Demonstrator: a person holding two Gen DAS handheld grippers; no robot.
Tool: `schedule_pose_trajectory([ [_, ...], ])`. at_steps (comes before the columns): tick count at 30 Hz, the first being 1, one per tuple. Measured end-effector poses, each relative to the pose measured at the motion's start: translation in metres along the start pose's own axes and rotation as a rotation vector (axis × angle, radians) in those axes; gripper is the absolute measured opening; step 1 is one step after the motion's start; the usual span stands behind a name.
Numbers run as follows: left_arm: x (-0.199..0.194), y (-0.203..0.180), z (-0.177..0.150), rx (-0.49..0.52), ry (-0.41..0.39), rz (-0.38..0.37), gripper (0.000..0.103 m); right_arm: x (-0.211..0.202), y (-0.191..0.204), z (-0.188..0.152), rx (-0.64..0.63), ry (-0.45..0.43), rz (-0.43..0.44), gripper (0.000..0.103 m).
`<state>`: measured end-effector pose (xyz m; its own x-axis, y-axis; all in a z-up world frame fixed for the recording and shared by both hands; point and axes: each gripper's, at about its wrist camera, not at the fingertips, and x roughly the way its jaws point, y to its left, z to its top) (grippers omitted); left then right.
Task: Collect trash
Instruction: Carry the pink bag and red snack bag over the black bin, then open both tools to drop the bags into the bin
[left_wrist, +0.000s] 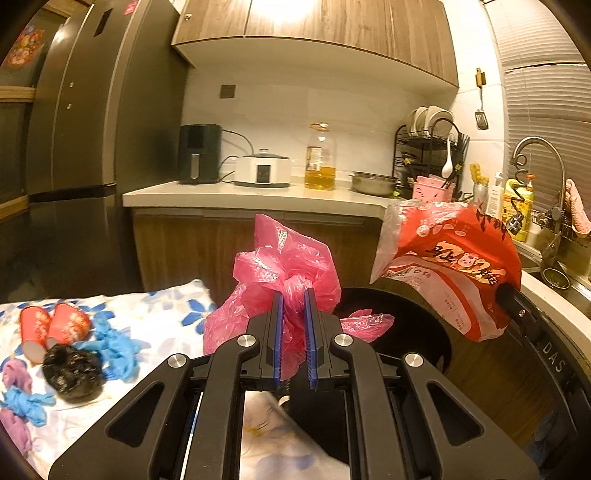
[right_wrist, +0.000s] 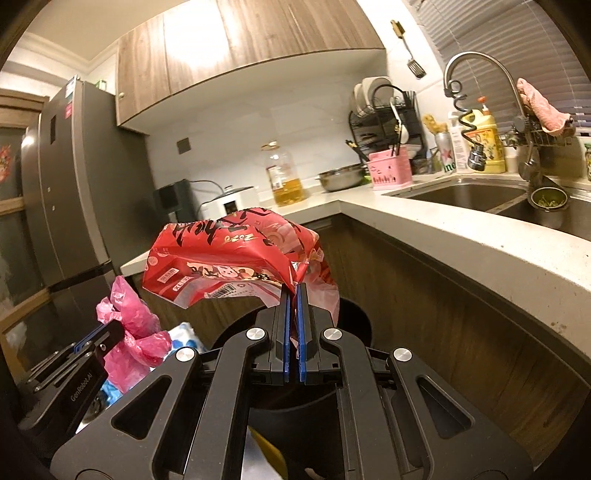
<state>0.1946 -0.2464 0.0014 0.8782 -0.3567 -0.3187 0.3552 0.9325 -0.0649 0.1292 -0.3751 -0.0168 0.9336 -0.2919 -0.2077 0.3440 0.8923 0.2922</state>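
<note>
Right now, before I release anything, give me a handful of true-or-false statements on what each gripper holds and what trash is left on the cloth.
1. The left gripper is shut on the pink plastic bag. True.
2. The right gripper has its jaws wide open and empty. False: they are shut on the red snack bag.
3. Both held items hang near the black bin. True.
4. Two red paper cups lie on the floral cloth. True.
5. The blue gloves are already in the bin. False: they lie on the cloth beside a crumpled black bag.
</note>
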Motion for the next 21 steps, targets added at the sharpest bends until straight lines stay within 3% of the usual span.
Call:
schedule_pose_trajectory([
  [21,0.057,-0.029,0.004,0.018,0.02,-0.077,0.011,0.041,-0.009,0.005,0.016,0.039,-0.012,0.004],
])
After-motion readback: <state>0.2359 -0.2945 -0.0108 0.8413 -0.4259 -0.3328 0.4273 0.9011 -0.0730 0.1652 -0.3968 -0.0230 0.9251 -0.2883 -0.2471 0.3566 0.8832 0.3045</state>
